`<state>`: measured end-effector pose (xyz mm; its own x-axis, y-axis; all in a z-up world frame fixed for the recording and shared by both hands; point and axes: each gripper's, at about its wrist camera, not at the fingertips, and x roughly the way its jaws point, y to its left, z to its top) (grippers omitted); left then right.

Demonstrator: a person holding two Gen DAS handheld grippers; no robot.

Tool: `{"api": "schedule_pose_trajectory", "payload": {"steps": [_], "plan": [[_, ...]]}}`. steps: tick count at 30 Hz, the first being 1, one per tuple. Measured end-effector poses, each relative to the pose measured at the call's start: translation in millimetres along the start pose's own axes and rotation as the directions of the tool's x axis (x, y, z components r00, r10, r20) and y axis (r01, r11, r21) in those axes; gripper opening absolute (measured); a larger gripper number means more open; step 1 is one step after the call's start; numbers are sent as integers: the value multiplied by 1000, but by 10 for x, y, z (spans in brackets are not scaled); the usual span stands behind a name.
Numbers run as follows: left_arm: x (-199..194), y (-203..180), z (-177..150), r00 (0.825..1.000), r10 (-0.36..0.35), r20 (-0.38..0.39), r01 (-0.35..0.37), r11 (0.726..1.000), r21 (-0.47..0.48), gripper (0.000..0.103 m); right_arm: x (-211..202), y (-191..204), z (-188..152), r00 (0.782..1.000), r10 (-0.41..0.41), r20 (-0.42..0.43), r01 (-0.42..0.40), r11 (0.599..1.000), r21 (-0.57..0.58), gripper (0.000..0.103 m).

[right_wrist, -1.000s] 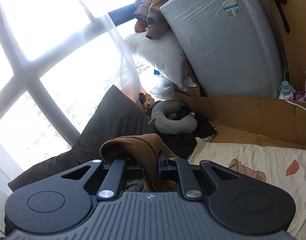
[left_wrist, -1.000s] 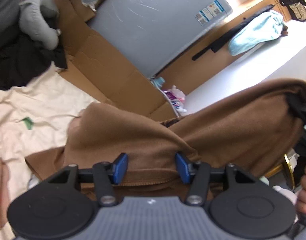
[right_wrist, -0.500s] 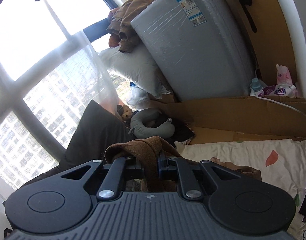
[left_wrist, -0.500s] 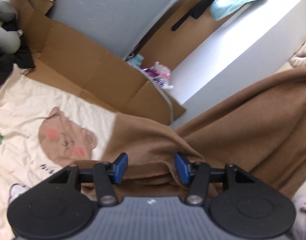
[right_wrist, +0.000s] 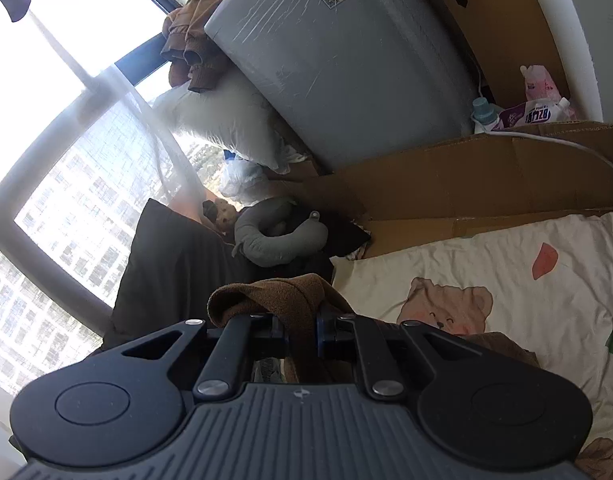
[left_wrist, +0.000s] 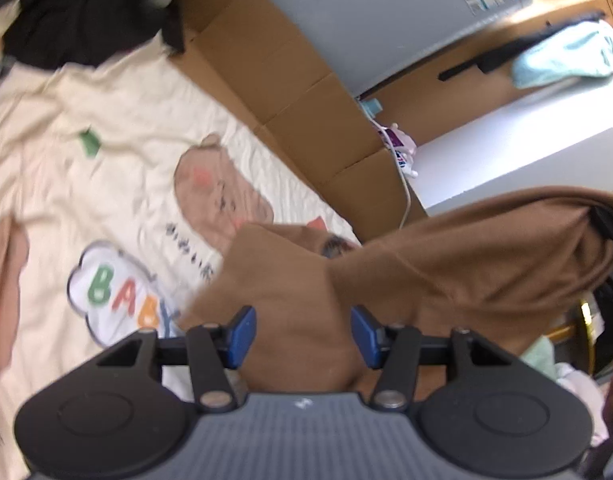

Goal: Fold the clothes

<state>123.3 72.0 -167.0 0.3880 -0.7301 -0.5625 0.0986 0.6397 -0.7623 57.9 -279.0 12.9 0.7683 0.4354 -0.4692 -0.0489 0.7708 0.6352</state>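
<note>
A brown garment (left_wrist: 466, 264) hangs in the air over a cream printed bed sheet (left_wrist: 106, 168). In the left wrist view my left gripper (left_wrist: 302, 336) is open, its blue pads (left_wrist: 242, 334) set wide apart, with a fold of the brown cloth lying between them. The cloth stretches to the right, where the other gripper holds it at the frame's edge. In the right wrist view my right gripper (right_wrist: 301, 330) is shut on a bunched edge of the brown garment (right_wrist: 266, 292), which loops up over the fingers.
Flattened cardboard (left_wrist: 290, 80) and a grey wrapped mattress (right_wrist: 338, 52) stand beyond the sheet. A grey neck pillow (right_wrist: 274, 236), a dark pillow (right_wrist: 174, 264) and a white pillow (right_wrist: 222, 120) lie by the window. Bottles (right_wrist: 538, 108) and a white cable sit by the wall.
The left gripper has swung left over the sheet, showing more of the bear print. The brown cloth now bunches between its open pads. The right gripper keeps its hold and has tilted slightly.
</note>
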Motion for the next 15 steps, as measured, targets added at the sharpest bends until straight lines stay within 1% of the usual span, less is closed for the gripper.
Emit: {"api": "schedule_pose_trajectory", "payload": {"steps": [5,8,13,15], "plan": [[78,72,-135,999,-37,-17,36,999,-29,55,93,32,-4,1000,1,-22,-1,1000,-6,12],[150,39,-194,997,-65,-33,65,998,-15,56,106,29,20,1000,-4,-27,4,1000,-5,12],[349,-32,-281,993,-89,-83,90,996,15,63,107,4,70,1000,-6,-26,6,1000,5,12],[434,-27,-314,989,-105,-107,106,994,7,63,115,-9,83,1000,-8,-28,8,1000,7,12]]}}
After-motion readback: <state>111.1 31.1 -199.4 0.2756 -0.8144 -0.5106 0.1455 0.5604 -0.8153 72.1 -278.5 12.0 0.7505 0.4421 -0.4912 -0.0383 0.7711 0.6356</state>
